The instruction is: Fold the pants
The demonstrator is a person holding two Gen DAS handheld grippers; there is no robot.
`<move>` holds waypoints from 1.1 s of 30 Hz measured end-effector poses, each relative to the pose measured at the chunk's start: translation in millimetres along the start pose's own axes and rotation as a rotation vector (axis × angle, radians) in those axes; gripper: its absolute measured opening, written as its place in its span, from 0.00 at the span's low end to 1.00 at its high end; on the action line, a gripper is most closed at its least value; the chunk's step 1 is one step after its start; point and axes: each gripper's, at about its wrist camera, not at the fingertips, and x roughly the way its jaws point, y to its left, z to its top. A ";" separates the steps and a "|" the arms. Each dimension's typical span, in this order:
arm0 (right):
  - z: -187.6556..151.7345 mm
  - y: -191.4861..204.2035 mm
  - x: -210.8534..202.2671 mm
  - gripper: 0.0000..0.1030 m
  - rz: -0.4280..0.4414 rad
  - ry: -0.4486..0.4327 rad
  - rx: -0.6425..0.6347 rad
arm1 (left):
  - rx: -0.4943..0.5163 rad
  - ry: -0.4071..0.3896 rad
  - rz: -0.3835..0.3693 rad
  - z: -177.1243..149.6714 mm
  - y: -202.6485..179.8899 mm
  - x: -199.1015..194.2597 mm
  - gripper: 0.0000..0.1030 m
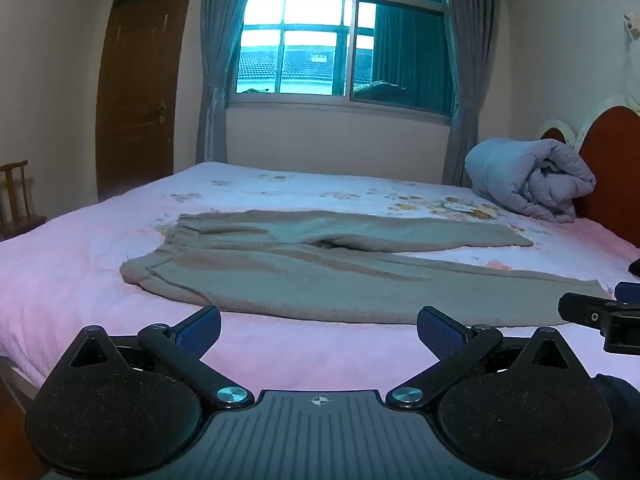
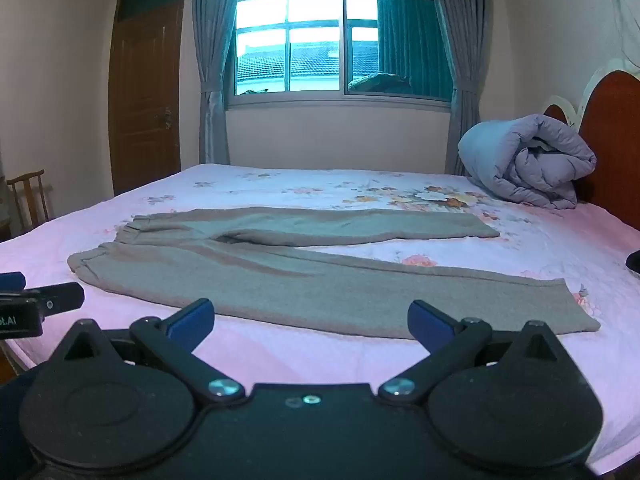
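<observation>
Grey-brown pants (image 1: 320, 280) lie flat on the pink floral bed (image 1: 80, 280), waistband at the left, both legs spread out to the right in a narrow V. They also show in the right wrist view (image 2: 304, 276). My left gripper (image 1: 318, 326) is open and empty, just short of the near leg's edge. My right gripper (image 2: 310, 320) is open and empty, also at the near edge of the near leg, closer to the hem. The right gripper shows at the right edge of the left wrist view (image 1: 600, 314).
A rolled grey-blue duvet (image 1: 532, 180) lies at the far right by the red headboard (image 1: 612, 176). A window with curtains (image 1: 340, 40) and a wooden door (image 1: 136, 92) are behind the bed. A wooden chair (image 1: 18, 200) stands at the left.
</observation>
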 end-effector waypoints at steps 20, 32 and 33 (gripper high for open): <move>-0.7 0.8 0.8 0.94 -0.004 -0.002 -0.009 | 0.004 0.015 -0.001 -0.5 1.0 2.3 1.00; -1.0 1.2 1.3 0.94 -0.005 -0.002 -0.011 | 0.009 0.019 0.001 0.3 0.7 2.4 1.00; -1.1 1.1 1.5 0.94 -0.004 -0.001 -0.010 | 0.008 0.018 0.000 0.4 0.9 2.3 1.00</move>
